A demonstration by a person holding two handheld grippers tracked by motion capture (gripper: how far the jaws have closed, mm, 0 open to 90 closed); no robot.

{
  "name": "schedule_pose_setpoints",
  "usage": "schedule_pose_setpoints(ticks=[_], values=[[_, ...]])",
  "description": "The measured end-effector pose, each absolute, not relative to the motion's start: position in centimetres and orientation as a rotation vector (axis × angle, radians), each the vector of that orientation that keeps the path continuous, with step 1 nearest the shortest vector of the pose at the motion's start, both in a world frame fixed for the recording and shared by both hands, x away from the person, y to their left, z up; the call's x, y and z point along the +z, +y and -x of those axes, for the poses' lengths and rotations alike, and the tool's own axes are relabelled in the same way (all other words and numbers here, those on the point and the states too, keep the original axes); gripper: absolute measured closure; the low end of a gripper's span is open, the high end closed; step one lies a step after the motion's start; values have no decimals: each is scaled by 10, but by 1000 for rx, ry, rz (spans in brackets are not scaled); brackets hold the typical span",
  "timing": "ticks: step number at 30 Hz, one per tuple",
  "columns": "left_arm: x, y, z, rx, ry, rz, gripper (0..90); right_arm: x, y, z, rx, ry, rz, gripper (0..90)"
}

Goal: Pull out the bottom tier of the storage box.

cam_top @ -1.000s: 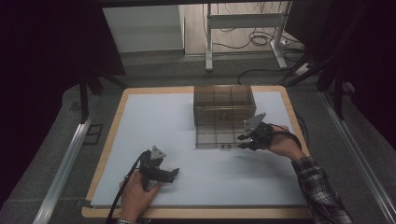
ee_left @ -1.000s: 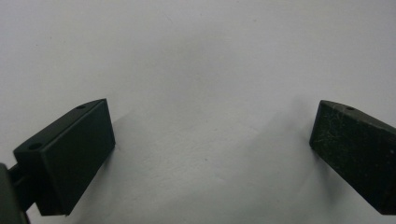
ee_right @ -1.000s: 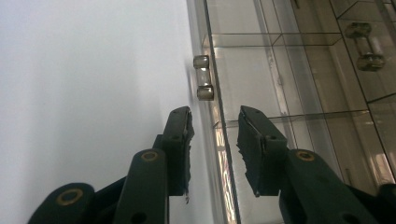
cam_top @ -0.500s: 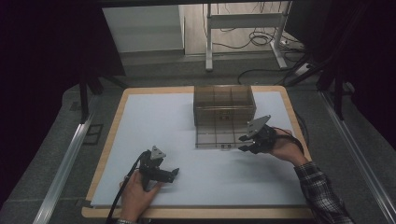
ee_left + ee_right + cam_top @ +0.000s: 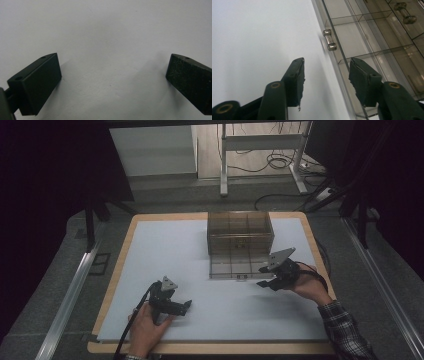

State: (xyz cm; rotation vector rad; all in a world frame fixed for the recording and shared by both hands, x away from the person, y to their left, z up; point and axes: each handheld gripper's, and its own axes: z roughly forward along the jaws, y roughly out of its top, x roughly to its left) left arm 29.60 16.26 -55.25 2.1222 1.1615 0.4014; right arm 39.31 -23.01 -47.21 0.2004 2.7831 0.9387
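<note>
The right gripper (image 5: 267,283) sits at the front right corner of a pulled-out drawer (image 5: 235,268) of clear smoky plastic, which juts from a small brown see-through drawer cabinet (image 5: 240,232) on the pale blue worktop (image 5: 165,250). Its jaws have just been opening and now stand about half apart, empty: the drawer's front wall runs up between them without being pressed, and its small metal bar handle (image 5: 329,43) lies just ahead of the tips. The left gripper (image 5: 182,307) rests low over bare worktop, well apart from the drawer, its jaws spread wide with nothing between them.
</note>
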Motion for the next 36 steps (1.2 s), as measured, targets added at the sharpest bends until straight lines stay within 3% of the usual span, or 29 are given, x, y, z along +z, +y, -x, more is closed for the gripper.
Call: schedule_pose_setpoints(ticks=[15, 36], values=[[-553, 162, -296, 401, 1166, -2119, 0, -482, -236, -377, 988, 2732, -314, 307], [-553, 163, -296, 402, 1162, -2121, 0, -502, -238, -362, 998, 2689, -394, 169]])
